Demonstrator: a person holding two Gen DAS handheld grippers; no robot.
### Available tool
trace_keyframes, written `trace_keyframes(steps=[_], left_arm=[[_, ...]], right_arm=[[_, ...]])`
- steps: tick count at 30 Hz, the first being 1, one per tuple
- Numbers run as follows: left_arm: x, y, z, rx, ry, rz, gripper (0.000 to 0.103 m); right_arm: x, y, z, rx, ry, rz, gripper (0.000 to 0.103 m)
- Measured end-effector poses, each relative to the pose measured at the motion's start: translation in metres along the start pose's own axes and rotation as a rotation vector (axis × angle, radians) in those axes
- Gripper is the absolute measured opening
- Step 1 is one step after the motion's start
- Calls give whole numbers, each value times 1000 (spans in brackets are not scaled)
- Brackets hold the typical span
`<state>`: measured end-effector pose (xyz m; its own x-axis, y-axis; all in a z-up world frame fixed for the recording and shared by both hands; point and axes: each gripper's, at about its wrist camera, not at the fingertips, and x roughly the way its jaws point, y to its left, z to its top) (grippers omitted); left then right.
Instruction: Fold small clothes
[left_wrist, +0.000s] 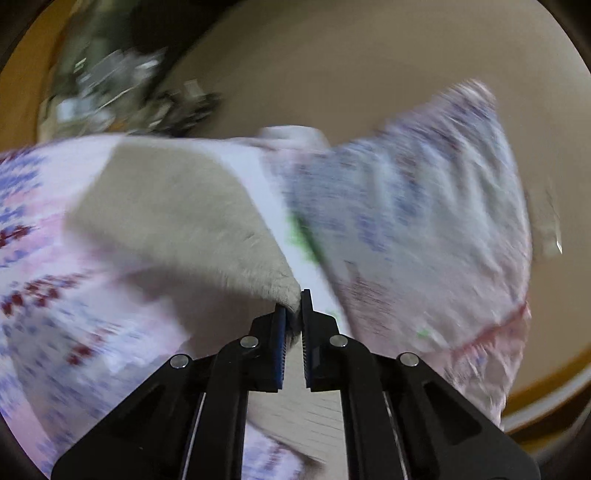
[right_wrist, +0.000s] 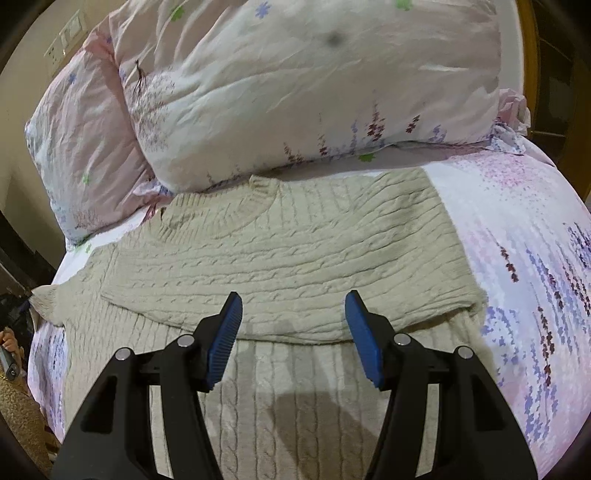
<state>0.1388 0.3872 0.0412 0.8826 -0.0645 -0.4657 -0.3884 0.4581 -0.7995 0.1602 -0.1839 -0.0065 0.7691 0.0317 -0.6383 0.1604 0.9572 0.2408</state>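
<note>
A beige cable-knit sweater (right_wrist: 288, 251) lies on the floral bedsheet (right_wrist: 524, 258), its right sleeve folded across the chest. My right gripper (right_wrist: 293, 325) is open and empty, hovering just above the sweater's middle. In the blurred left wrist view my left gripper (left_wrist: 294, 310) is shut on a corner of the beige sweater (left_wrist: 177, 214), holding that part lifted above the sheet (left_wrist: 44, 295). The left sleeve end shows at the left edge in the right wrist view (right_wrist: 44, 299).
Two large floral pillows (right_wrist: 314, 85) lie against the head of the bed just behind the sweater; one shows in the left wrist view (left_wrist: 424, 221). A beige wall with switches (right_wrist: 66, 33) is at upper left. A wooden frame (right_wrist: 528, 55) stands at right.
</note>
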Motion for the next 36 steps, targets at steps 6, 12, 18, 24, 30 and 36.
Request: trace_keyframes(steps=[6,12,18,24,30,36], left_arm=[[21,-111,-59,284,72,-126,6],[61,-188,-147,544,161,-142,6],[102,-216,-247,698,312,-151,6],[124,-218,-323,865,436,-90,7],[108,-217,-336,978,522,-115,47],[73,-188,-275,875,465,-155,65]], right_arm=[[-15,-32,6,81,-56,-25,58],[-18,-51,4,113,-59,-42,58],[-15,-56,2,114,-48,-41,58],[-13,-51,1,94,-44,-36,58],[-13,-30,7,40,-36,-13,58],[-13,31,16,-154,-42,80,58]])
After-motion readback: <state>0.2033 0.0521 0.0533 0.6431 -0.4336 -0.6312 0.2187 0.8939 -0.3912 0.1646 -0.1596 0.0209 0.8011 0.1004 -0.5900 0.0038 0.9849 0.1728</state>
